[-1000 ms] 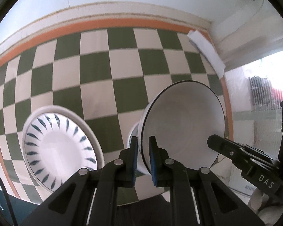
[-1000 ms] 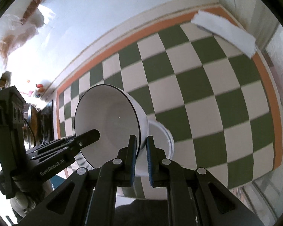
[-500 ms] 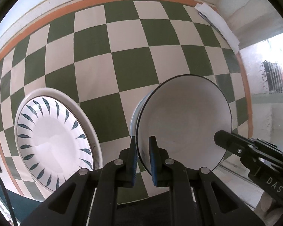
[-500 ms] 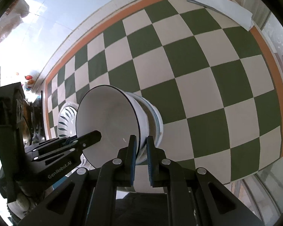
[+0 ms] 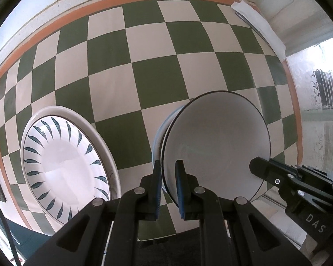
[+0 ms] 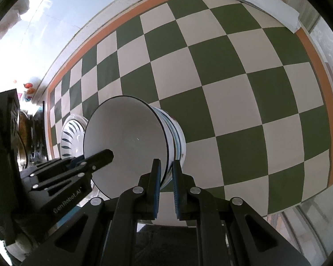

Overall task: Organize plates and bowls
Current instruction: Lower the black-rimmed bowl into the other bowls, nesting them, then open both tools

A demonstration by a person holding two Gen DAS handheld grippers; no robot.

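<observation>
A white bowl with a thin dark rim (image 5: 215, 146) (image 6: 126, 141) sits nested in another white bowl (image 6: 180, 139) on the green-and-white checked table. My left gripper (image 5: 168, 173) is shut on the top bowl's near-left rim. My right gripper (image 6: 166, 173) is shut on its opposite rim. Each gripper shows in the other's view, the right one (image 5: 277, 177) and the left one (image 6: 77, 168). A white plate with dark leaf marks (image 5: 64, 166) lies left of the bowls, also in the right wrist view (image 6: 72, 137).
A folded white cloth (image 5: 259, 24) (image 6: 259, 2) lies at the far right corner of the table. The orange border (image 5: 100, 6) runs along the far edge by the wall. Dark cookware (image 6: 26, 137) stands beyond the table's left end.
The held bowl has come down with both grippers and now sits lower in the bowl beneath it. Both cameras are closer to the table.
</observation>
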